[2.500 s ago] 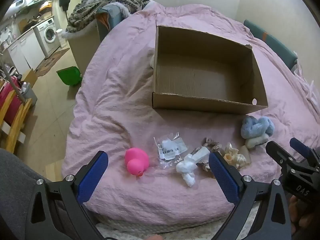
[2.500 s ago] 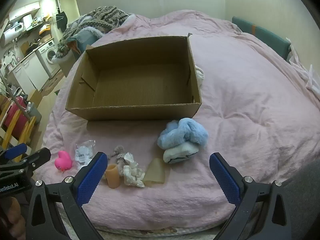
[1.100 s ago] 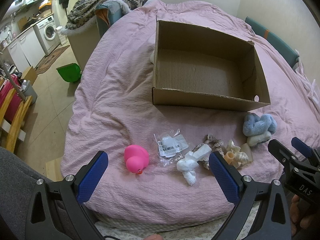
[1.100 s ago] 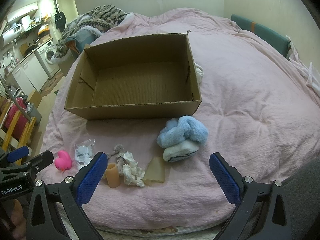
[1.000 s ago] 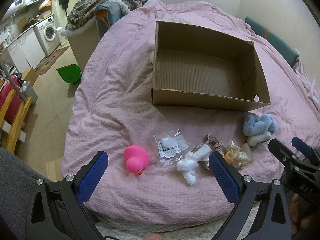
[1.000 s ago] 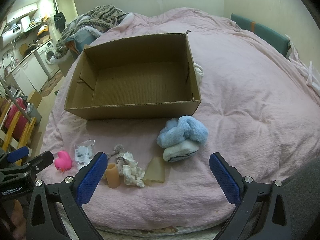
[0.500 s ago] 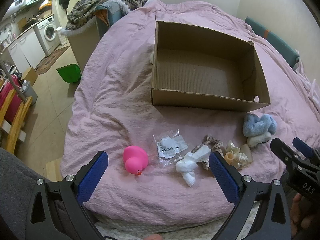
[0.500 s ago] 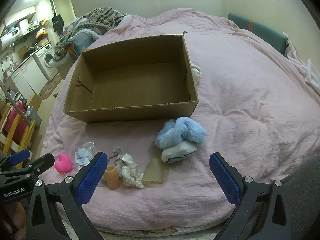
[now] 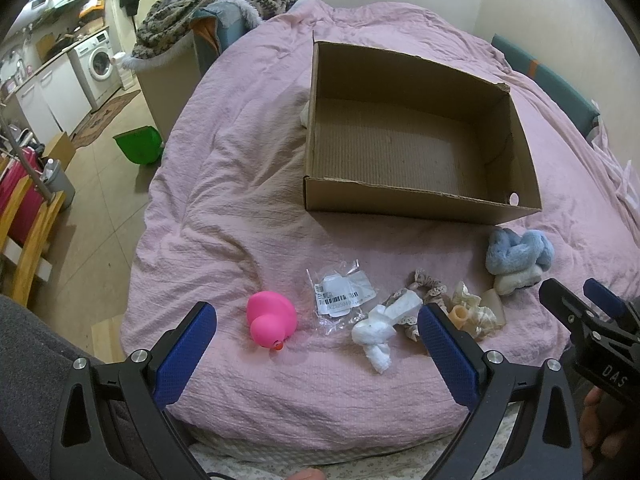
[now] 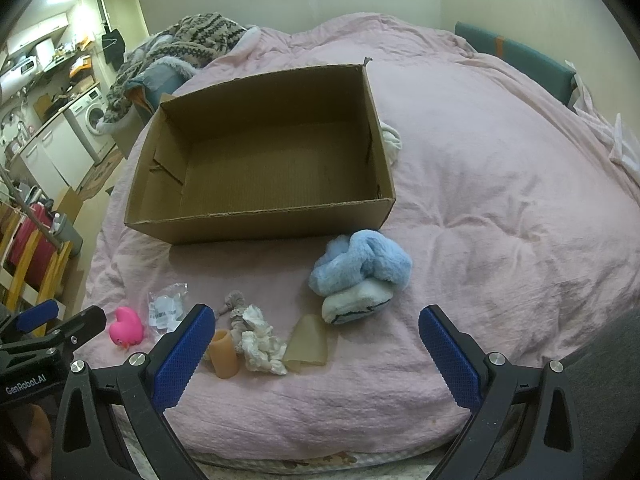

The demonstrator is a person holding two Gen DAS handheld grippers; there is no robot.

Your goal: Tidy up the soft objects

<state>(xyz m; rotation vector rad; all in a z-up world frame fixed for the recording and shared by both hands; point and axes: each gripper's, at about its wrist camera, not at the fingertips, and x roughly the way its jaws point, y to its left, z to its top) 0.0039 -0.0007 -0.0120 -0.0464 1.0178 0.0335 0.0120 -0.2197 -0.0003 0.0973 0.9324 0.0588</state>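
On the pink bed cover, a row of small soft things is laid out along the near edge, in front of an open cardboard box that stands empty. At the far left of the row a pink rubber duck is seen, and just beside it a clear plastic packet with a barcode label. Next a knotted white cloth is found, touching a grey lace-trimmed scrunchie. Then a small orange tube, a crumpled cream frill and a flat tan silicone piece are grouped closely together. At the right end a fluffy blue bundle is stacked on a white sock-like roll, near the box's front corner. The left claw is held spread wide above the duck and the packet, gripping nothing. The right claw is likewise spread wide and empty, near the bundle and the tan piece.
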